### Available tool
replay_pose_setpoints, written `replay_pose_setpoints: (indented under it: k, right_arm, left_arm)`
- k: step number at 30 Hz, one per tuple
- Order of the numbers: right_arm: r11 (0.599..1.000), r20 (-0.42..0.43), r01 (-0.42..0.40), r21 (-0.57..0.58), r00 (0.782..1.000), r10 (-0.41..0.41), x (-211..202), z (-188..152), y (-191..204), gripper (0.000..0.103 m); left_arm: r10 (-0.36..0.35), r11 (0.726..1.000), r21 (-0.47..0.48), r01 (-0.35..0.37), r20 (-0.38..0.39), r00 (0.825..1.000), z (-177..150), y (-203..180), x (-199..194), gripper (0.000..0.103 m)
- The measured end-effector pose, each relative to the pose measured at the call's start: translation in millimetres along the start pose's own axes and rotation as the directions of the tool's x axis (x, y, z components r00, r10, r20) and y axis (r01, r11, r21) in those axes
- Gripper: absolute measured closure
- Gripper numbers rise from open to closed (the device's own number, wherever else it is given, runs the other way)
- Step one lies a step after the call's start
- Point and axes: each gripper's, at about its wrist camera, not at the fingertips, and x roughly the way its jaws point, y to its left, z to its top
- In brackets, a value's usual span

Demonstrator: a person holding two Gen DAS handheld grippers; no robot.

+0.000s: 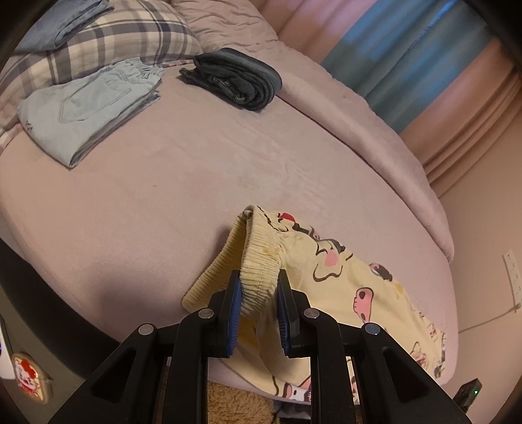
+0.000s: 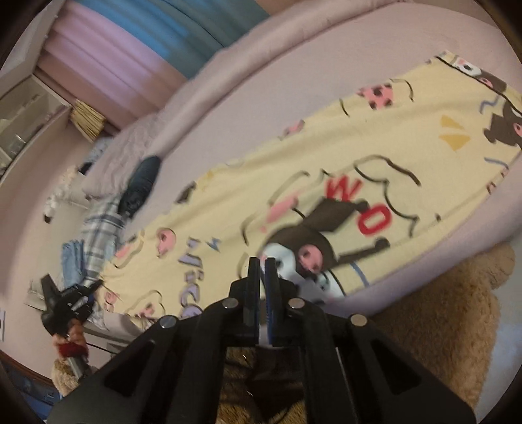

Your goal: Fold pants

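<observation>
We see the yellow cartoon-print pants [image 2: 293, 182] stretched long and flat across the soft pink bed [image 1: 163, 202], their ribbed elastic waistband [image 1: 261, 261] bunched and lifted off the bed. Our left gripper [image 1: 259, 293] pinches that waistband between its blue pads. Our right gripper [image 2: 261, 274] has its jaws pressed nearly together at the pants' near edge; we cannot tell whether cloth is caught between them.

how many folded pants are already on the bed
3: light blue pants beside the plaid pillow, dark pants mid-bed, blue pair atop the pillow. More may lie outside view.
</observation>
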Motion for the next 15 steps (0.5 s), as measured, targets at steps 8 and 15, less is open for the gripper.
replay_pose_setpoints:
  k: [8,15]
  right_arm:
    - [0.994,0.005,0.090,0.069,0.996,-0.091,4.0,-0.1,-31.4,0.062]
    - [0.992,0.029,0.061,0.114,0.997,-0.065,3.9,-3.4,-42.6,0.063]
  left_arm:
    - [-0.002,1.000,-0.013,0.002,-0.015,1.000,2.0,3.6,3.1,0.084]
    - [0.005,1.000,-0.009,-0.005,-0.022,1.000,1.5,3.0,5.0,0.084]
